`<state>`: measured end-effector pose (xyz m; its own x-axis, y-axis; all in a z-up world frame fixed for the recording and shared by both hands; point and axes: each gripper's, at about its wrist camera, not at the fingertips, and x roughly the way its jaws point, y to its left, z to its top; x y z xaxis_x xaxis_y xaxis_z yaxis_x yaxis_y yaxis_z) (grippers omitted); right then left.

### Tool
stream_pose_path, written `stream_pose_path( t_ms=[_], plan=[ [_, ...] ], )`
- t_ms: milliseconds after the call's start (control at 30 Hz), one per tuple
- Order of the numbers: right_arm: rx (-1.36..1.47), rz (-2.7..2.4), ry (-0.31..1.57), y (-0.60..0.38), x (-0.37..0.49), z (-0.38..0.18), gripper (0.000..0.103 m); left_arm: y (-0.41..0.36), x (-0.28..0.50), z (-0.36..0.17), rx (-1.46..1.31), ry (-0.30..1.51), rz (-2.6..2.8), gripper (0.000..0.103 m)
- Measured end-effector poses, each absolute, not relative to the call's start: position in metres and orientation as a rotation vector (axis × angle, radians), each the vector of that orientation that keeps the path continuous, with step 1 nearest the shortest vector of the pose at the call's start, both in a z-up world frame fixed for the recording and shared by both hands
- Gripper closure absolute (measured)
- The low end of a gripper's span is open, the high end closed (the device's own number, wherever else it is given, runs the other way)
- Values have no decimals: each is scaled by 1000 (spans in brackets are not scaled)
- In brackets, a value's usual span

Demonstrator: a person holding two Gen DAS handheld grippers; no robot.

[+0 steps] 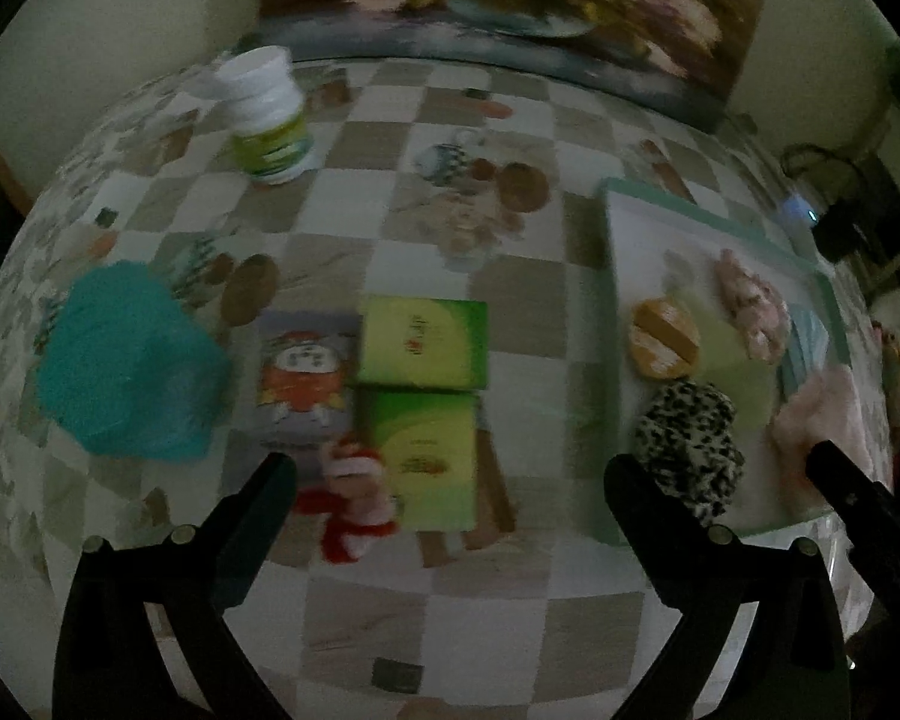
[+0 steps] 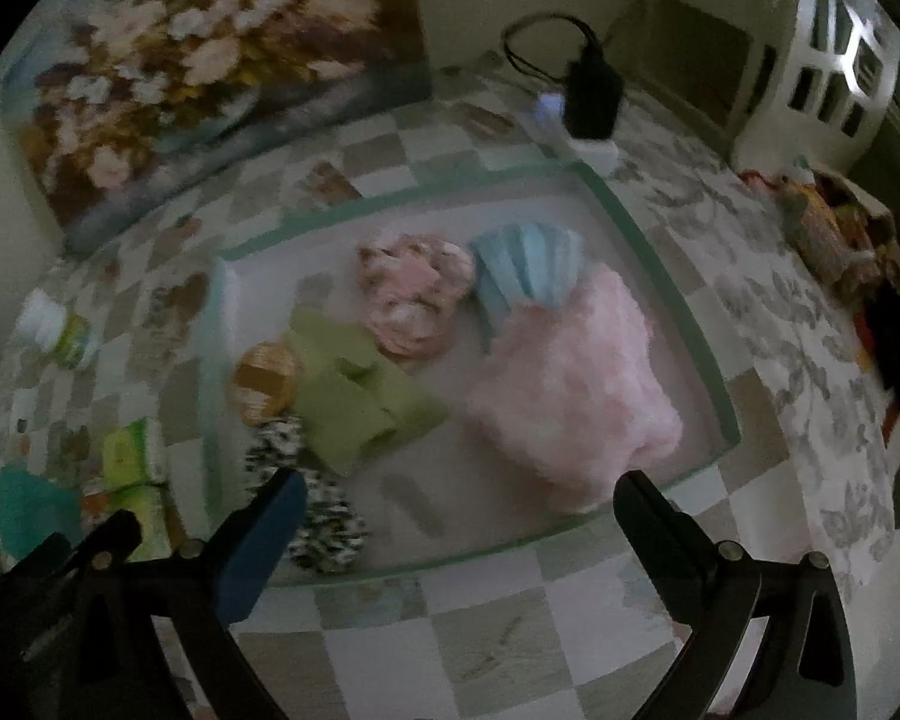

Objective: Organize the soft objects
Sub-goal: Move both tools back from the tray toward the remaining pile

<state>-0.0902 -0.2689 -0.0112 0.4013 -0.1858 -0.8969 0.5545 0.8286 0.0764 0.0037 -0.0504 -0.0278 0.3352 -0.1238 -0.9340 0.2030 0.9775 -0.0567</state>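
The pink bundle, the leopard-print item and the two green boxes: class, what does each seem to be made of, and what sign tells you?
Pink bundle: likely plush or fleece; fuzzy, matte, slumped outline.
Leopard-print item: probably soft fabric; puffy, gathered folds, though blurred.
Two green boxes: apparently printed cardboard; flat faces, straight edges, slight sheen.

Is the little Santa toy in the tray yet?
No. The Santa toy lies on the tablecloth, outside the tray.
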Motion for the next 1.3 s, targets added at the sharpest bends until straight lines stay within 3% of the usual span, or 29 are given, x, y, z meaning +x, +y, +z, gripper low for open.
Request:
stream_pose_path(
  t_ms=[767,1300],
  plan=[
    [350,-194,1096,-172,-65,-7,0,38,13,-33,-211,1209,-52,1],
    [298,-145,1185,-136,-42,-30,0,39,28,-56,-254,1331,-19,1]
  ],
)
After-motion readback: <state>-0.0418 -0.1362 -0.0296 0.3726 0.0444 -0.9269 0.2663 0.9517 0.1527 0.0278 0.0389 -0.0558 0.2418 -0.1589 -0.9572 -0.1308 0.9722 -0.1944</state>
